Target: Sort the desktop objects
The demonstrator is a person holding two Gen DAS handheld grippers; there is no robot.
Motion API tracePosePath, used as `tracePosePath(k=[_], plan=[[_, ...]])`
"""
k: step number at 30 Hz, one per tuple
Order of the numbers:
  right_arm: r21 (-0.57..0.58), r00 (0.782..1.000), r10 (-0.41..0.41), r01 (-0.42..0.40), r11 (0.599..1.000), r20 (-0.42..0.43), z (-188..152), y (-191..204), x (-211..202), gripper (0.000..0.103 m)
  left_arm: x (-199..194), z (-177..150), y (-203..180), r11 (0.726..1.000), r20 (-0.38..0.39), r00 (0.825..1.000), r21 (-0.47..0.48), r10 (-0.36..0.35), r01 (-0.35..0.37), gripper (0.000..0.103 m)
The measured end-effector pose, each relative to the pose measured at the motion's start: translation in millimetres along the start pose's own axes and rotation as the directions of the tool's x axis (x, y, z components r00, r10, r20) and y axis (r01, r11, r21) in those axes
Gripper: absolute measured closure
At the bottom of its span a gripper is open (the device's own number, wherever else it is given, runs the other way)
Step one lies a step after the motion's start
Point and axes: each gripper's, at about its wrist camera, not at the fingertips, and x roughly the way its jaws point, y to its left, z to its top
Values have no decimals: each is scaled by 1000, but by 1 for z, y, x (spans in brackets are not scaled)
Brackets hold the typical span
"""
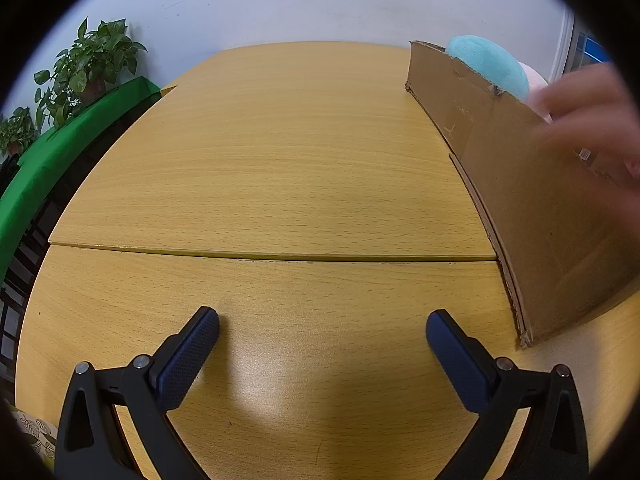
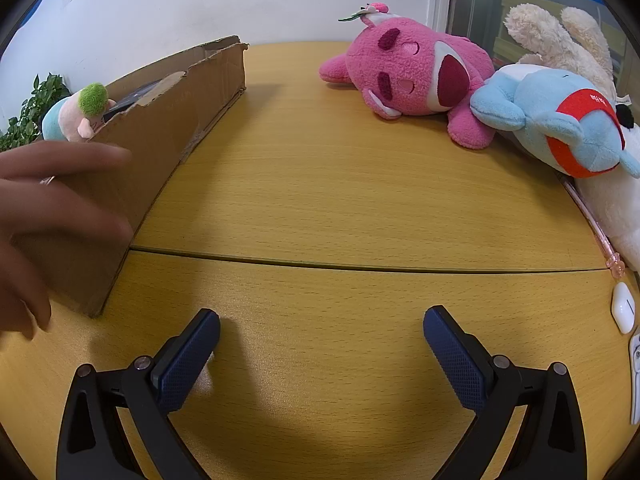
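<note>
A cardboard box stands on the wooden table, right of my left gripper, which is open and empty. A teal and pink plush sticks out of the box. In the right wrist view the box is at the left with that plush inside. My right gripper is open and empty above the table. A pink bear plush, a light blue plush and a cream plush lie at the far right. A bare hand blurs over the box's near side.
A pink pen, a white earbud case and a white object lie at the right table edge. Potted plants and a green ledge stand left of the table. A seam crosses the tabletop.
</note>
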Motion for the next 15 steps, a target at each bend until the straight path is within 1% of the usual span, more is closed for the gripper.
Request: tracePosePath(k=[15], plan=[[0, 1000, -2, 2, 1000, -2, 2, 1, 2, 0, 2, 2, 1, 1000, -2, 1000, -2, 0, 0, 0]])
